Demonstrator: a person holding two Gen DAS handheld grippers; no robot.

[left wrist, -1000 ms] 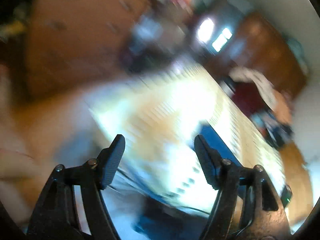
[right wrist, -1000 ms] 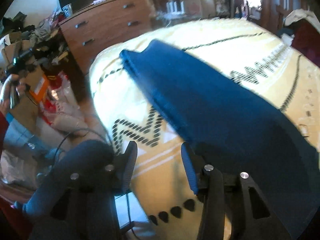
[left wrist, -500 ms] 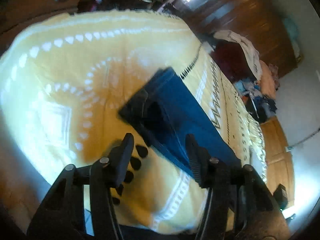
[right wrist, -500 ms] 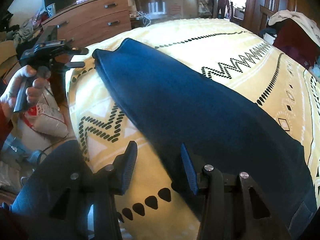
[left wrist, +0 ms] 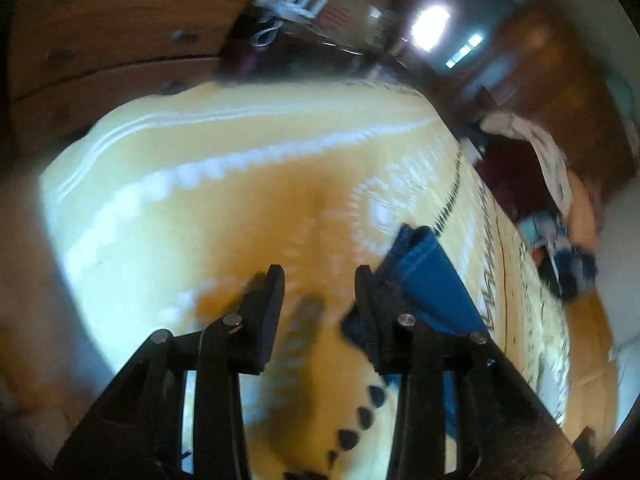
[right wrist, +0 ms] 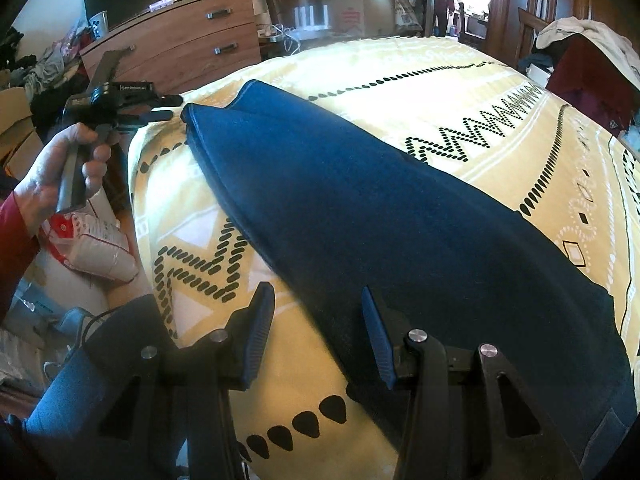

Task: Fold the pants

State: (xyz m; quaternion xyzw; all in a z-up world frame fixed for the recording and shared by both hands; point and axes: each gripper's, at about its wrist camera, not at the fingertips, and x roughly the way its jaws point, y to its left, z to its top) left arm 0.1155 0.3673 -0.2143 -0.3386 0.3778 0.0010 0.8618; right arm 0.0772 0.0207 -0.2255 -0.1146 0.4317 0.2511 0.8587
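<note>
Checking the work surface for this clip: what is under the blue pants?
The pants lie flat on a yellow patterned bedspread, which shows all around them. Whatever part of the pattern lies directly beneath the pants is covered.

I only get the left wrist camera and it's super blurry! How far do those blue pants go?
Observer: The blue pants lie as one long strip across the yellow blanket, reaching past the right claw.
Operator: Is the right claw pinching them?
Observer: No, it is open, and the pants' edge shows between its fingers.
Operator: And my left claw?
Observer: The left claw sits right beside the pants' narrow end. Its jaws have just been closing, with nothing between them.
</note>
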